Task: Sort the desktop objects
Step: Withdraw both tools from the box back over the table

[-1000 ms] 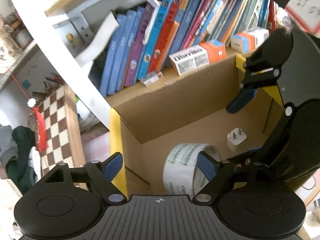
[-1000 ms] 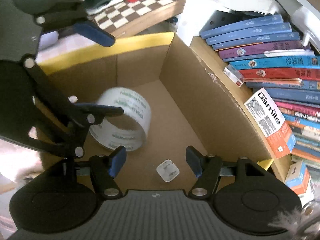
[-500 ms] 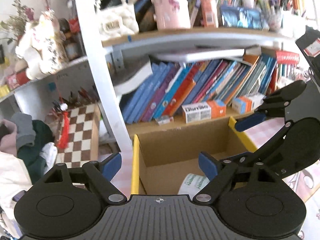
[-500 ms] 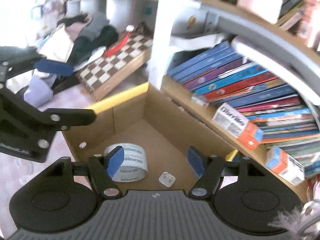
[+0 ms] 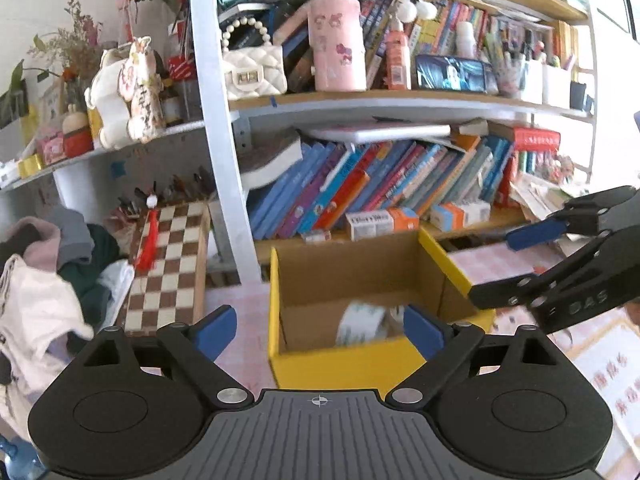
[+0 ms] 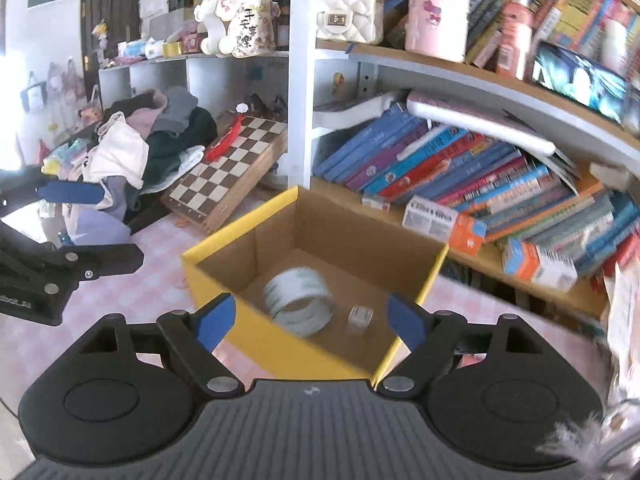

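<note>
Tape roll (image 6: 299,304) lies in box (image 6: 240,227) beyond open right claw (image 6: 308,322).

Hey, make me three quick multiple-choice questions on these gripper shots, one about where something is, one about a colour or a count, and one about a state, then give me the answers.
1. Where is the roll of tape?
A. inside the cardboard box
B. on the chessboard
C. on the bookshelf

2. What colour is the box's outside?
A. yellow
B. green
C. red

3. How do the left gripper and right gripper stand?
A. both shut on tape
B. both open and empty
C. one open, one shut

Answers: 1 A, the right wrist view shows the roll on the box floor beside a small white plug. 2 A, the outer walls and rim are yellow. 3 B, each view shows blue fingertips wide apart with nothing between them.
</note>
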`<state>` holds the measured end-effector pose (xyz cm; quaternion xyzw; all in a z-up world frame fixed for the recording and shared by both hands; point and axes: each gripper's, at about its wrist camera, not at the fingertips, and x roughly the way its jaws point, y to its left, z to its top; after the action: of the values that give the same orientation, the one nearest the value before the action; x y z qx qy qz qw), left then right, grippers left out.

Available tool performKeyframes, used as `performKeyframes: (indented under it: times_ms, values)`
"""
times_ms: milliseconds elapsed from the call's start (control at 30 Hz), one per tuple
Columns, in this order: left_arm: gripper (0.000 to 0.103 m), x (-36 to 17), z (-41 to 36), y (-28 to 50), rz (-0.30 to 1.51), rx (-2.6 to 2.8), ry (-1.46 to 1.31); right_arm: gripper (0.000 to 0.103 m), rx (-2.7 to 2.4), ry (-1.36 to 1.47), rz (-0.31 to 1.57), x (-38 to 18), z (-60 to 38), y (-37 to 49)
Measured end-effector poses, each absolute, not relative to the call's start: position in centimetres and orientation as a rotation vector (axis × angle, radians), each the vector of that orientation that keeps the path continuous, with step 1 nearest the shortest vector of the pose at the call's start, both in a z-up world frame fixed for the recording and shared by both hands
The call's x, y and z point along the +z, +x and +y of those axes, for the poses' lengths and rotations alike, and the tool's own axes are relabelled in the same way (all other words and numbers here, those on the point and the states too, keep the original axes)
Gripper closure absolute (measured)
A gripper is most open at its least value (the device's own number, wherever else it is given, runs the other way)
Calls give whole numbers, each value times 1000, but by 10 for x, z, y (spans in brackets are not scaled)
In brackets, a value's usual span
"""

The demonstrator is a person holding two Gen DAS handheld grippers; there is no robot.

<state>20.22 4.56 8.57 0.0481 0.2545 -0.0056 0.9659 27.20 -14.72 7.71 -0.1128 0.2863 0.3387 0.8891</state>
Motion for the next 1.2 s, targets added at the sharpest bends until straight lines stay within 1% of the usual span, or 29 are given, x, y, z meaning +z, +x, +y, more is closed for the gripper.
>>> performKeyframes:
  times_ms: [200,500,733,867,1000,1200]
  values:
    - [10,72,47,170,552,-32,65,19,659,-193,655,62,-161,225]
    - [10,48,41,131,618,-81,63,17,572,-226,691,31,-178,168]
    - [10,34,35,100,647,-87,51,14,514,-220,703,11,-182,128]
    - [10,23,34,86,672,-88,30,13,507,-273,705,-5,-177,105]
    - [10,14,33,76,691,-87,33,13,512,-291,732,-16,-172,88]
    - [10,4,28,64,714,-90,39,13,502,-275,741,-18,-172,76]
